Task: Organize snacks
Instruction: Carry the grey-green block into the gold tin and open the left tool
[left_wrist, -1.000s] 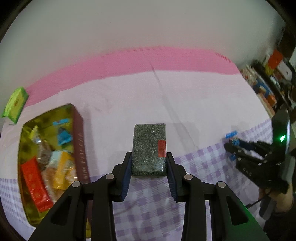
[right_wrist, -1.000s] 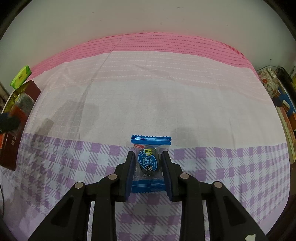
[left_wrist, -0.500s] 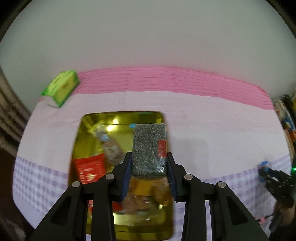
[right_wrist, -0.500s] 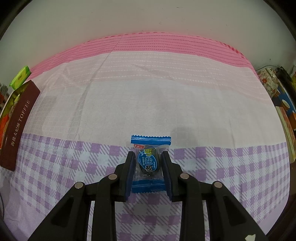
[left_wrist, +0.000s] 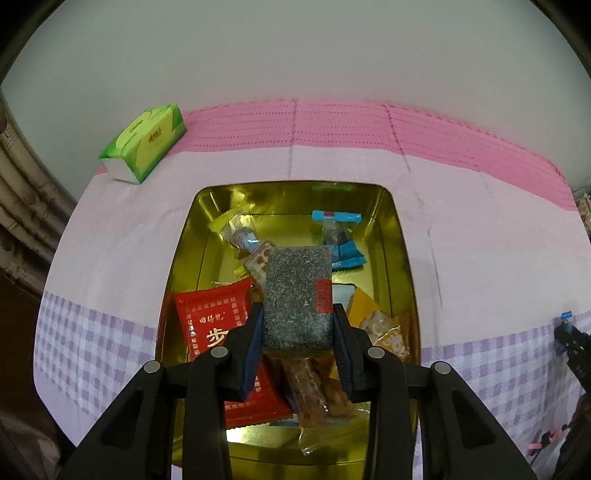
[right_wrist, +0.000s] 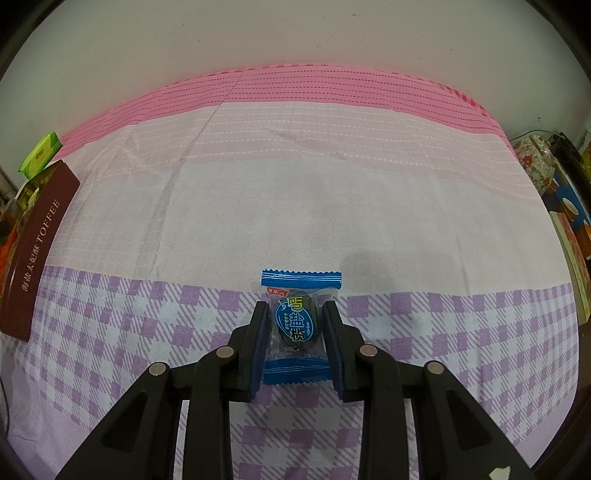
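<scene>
2 grippers clamping snacks: left gripper (left_wrist: 297, 328) holding speckled bar (left_wrist: 297, 295) over crowded gold tin (left_wrist: 402, 258), risking overhang; right gripper (right_wrist: 293, 332) pinching blue candy (right_wrist: 295, 325)

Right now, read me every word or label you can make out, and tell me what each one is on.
"海盐太妃酥 TOFFEE": dark red outer wall of the gold tin box.
"步": red square snack packet in the tin; its smaller characters are blurred.
"盐": blue oval on the blue-edged candy wrapper; the rest is too small.
Green tissue pack: logo unreadable.

Dim indoor light, glare off the gold tin (left_wrist: 392, 236) — soft shadows, sharp focus, fisheye-bent dark corners.
</scene>
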